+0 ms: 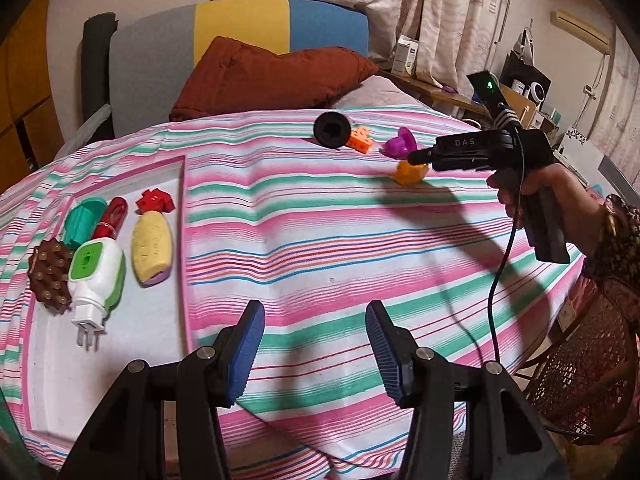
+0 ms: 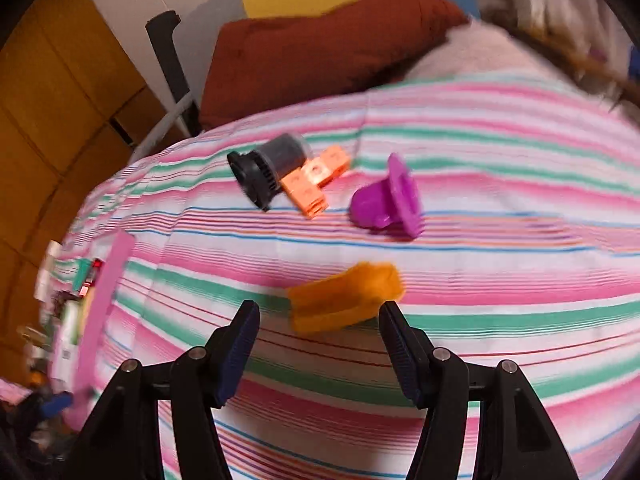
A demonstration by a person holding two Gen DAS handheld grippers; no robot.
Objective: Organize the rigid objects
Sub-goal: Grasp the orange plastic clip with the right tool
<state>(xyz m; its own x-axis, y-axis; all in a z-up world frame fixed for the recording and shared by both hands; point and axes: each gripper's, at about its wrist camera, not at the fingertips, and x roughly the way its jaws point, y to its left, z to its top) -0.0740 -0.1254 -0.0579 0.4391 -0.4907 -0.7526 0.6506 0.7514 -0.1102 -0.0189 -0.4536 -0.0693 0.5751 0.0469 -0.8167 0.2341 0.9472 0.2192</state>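
My left gripper [image 1: 316, 312] hovers open over the striped cloth, nothing between its blue pads. To its left a white tray [image 1: 132, 344] holds a yellow oval piece [image 1: 153, 250], a white-and-green plug [image 1: 96, 276], a brown studded piece [image 1: 50, 276], a green cylinder [image 1: 82, 222], a red tube [image 1: 110, 220] and a red block [image 1: 156, 200]. My right gripper [image 2: 320, 308] is open, its tips just short of an orange-yellow piece [image 2: 344, 296] lying on the cloth. Beyond lie a purple flanged piece [image 2: 388, 196], an orange block [image 2: 312, 184] and a black cylinder [image 2: 264, 172].
A rust-red cushion [image 1: 272, 76] and a grey, yellow and blue backrest [image 1: 240, 28] stand behind the cloth. A cluttered shelf [image 1: 520, 92] runs along the right. A person's hand [image 1: 560, 192] holds the right gripper [image 1: 416, 157]; its cable [image 1: 500, 272] hangs over the cloth's right edge.
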